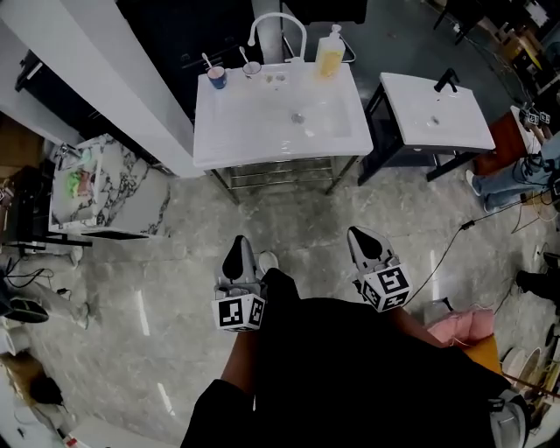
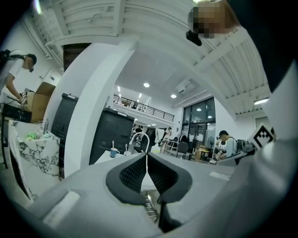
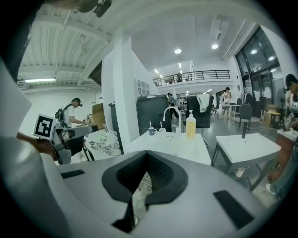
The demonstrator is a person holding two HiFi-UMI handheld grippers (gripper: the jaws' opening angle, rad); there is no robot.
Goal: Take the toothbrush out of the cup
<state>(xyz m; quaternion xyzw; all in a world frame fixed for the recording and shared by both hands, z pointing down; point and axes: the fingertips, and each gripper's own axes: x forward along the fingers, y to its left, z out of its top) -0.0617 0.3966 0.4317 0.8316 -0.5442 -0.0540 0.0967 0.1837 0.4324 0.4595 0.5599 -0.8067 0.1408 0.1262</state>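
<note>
Head view: left gripper (image 1: 236, 259) and right gripper (image 1: 367, 243), fingers pressed together, empty.
Pale toothbrush (image 1: 208, 61) is seen standing in small blue cup (image 1: 217, 80) at back left of white sink surface (image 1: 262, 131), well apart from both.

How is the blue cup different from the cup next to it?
The blue cup is dark blue; the other cup is pale. The blue cup stands near the counter's back left corner; the other cup stands closer to the white tap. Both stand upright with a toothbrush inside.
</note>
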